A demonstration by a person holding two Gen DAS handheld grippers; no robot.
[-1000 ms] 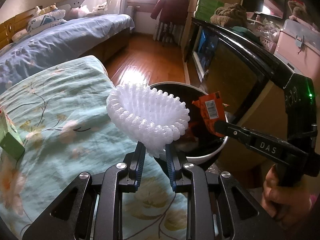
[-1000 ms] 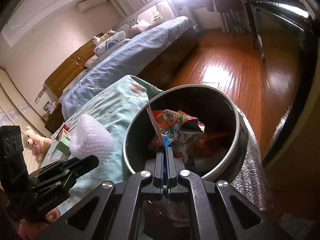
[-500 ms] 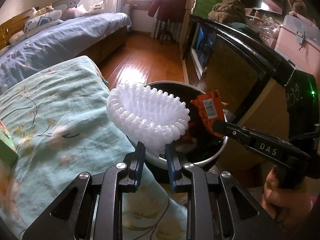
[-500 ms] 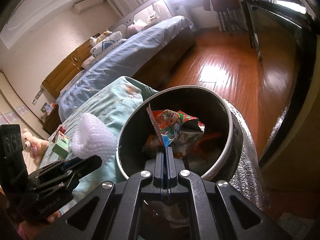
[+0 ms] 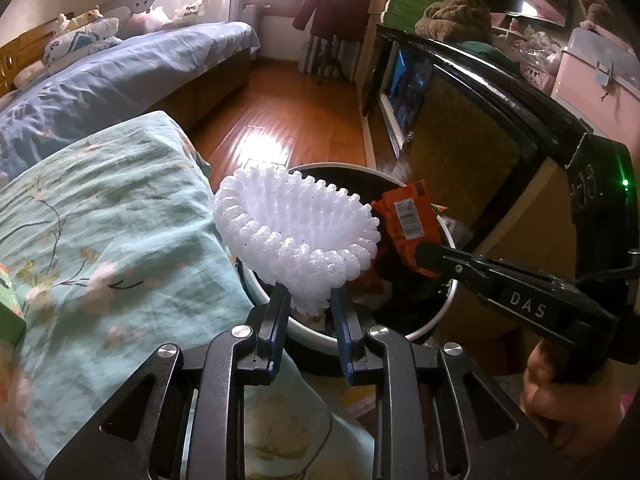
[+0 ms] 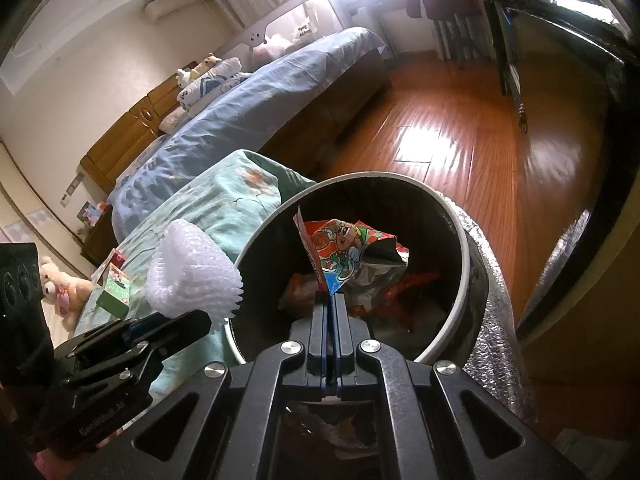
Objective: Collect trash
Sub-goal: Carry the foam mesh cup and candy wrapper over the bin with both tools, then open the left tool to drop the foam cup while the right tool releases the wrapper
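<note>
My left gripper (image 5: pixel 308 304) is shut on the lower edge of a white foam fruit net (image 5: pixel 296 232), which it holds up over the near rim of the round trash bin (image 5: pixel 444 312). My right gripper (image 6: pixel 330 300) is shut on a snack wrapper (image 6: pixel 344 248) with a cartoon print, just above the bin's opening. In the left wrist view the same wrapper (image 5: pixel 408 220) shows its orange back with a barcode. The bin (image 6: pixel 466 264) has a white rim and dark inside, and several wrappers lie in it. The foam net (image 6: pixel 192 276) also shows left of the bin.
A bed with a teal floral cover (image 5: pixel 100 220) lies left of the bin, with a green box (image 6: pixel 116 292) on it. A blue bed (image 5: pixel 120 72) stands further back. A dark glossy cabinet (image 5: pixel 460 120) is on the right, and silver foil (image 6: pixel 496 320) beside the bin.
The left gripper with the foam net has edged slightly toward the bin. The right gripper still holds the wrapper over the bin's opening.
</note>
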